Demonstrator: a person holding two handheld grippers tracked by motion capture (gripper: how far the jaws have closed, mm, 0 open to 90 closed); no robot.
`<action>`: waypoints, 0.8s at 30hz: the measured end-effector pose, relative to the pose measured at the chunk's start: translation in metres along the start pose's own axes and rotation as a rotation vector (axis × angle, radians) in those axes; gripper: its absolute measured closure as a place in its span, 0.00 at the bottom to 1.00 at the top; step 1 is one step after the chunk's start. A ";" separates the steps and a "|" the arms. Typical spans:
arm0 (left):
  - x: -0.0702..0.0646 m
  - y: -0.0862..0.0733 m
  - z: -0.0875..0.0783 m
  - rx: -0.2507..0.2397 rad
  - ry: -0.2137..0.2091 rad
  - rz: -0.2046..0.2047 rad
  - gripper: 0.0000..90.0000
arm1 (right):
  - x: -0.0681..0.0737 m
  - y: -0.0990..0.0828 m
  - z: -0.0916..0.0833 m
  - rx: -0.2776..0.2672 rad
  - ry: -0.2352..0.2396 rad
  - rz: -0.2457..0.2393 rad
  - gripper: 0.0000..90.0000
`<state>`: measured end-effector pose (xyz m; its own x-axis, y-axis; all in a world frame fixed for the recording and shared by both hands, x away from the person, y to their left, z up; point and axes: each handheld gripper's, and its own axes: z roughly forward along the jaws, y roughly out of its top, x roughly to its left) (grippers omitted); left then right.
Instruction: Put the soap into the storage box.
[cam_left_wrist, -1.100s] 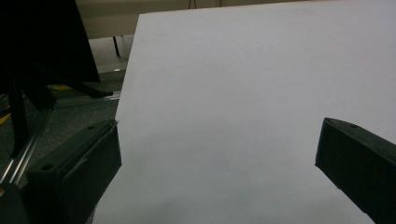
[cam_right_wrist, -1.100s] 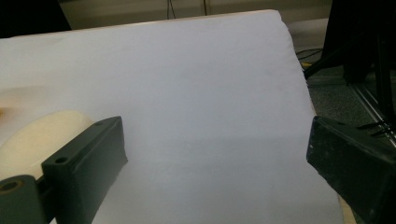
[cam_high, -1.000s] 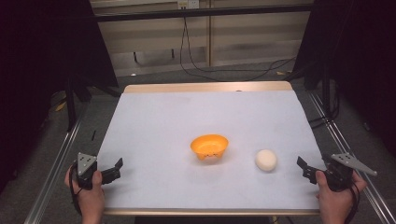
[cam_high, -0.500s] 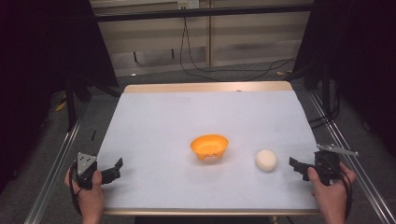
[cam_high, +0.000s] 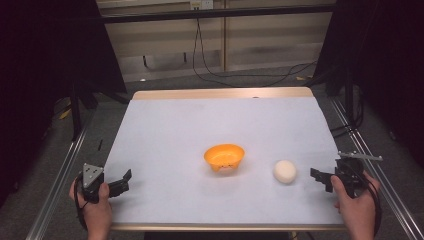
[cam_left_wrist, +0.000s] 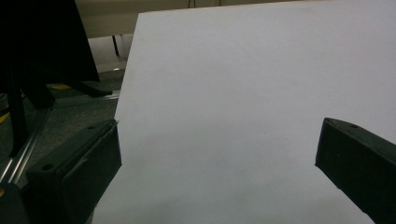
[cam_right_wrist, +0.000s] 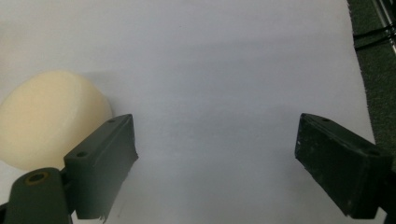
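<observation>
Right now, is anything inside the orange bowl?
The orange bowl looks empty in the high view; its near inner wall is hidden by the rim. The cream ball lies beside it, apart.

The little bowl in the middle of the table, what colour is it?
The bowl is orange; the high view shows it best.

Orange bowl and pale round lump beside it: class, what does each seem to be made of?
The orange bowl looks like moulded plastic: uniform bright colour, smooth thin rim. The pale cream round lump looks matte and soft, perhaps foam or dough: no shine, even colour; the pictures leave it open.
</observation>
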<state>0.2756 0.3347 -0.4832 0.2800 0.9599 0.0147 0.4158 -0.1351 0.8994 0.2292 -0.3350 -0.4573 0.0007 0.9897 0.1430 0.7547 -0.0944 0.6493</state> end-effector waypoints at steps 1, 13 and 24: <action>0.000 0.000 0.000 0.000 0.000 0.000 0.00 | 0.001 0.000 0.000 -0.004 -0.013 -0.018 0.15; 0.000 0.000 0.000 0.001 0.002 0.003 0.00 | 0.011 0.007 -0.002 0.096 0.054 -0.180 0.10; 0.000 0.000 0.000 0.001 0.002 0.001 0.00 | 0.022 0.006 -0.001 0.156 0.182 -0.225 0.04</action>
<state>0.2755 0.3342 -0.4832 0.2790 0.9601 0.0164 0.4165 -0.1364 0.8988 0.2327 -0.3140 -0.4496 -0.2842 0.9471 0.1490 0.8141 0.1563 0.5593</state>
